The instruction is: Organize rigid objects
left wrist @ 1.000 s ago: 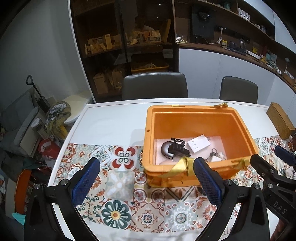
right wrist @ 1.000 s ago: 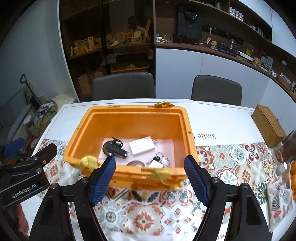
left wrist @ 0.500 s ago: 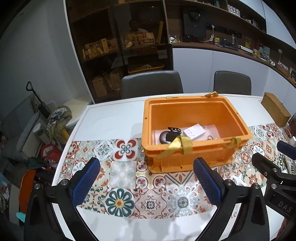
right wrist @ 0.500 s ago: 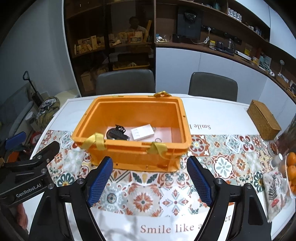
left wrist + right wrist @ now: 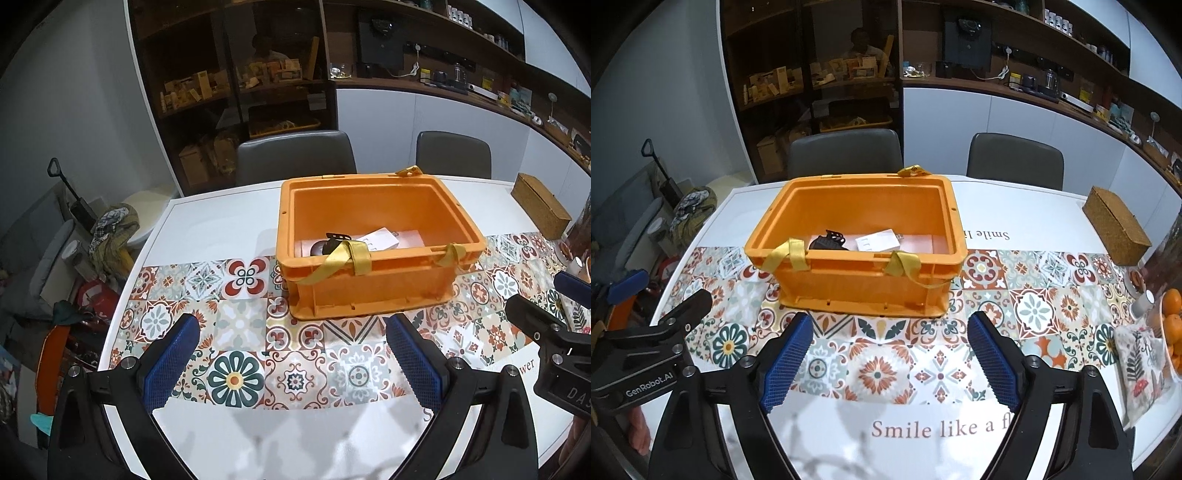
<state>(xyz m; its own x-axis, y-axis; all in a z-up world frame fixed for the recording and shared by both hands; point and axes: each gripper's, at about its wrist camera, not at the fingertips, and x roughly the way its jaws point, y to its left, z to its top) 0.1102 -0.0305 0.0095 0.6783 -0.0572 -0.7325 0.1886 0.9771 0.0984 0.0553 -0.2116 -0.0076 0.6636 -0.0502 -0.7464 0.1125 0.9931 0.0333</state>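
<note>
An orange plastic crate (image 5: 373, 288) with yellow strap handles stands on the patterned table runner; it also shows in the right wrist view (image 5: 864, 284). Inside lie a black device (image 5: 827, 242) and a white flat box (image 5: 877, 242), also seen in the left wrist view as the black device (image 5: 330, 243) and the white box (image 5: 380, 238). My left gripper (image 5: 291, 362) is open and empty, in front of the crate. My right gripper (image 5: 890, 356) is open and empty, also in front of it.
A woven brown box (image 5: 1115, 230) sits at the table's right. A bowl of oranges (image 5: 1171, 332) and a patterned cloth (image 5: 1137, 358) lie at the right edge. Two grey chairs (image 5: 846, 153) stand behind the table. Clutter lies on the floor at left.
Both grippers have pulled back and away from the crate, which now looks smaller and farther. Both stay open and empty.
</note>
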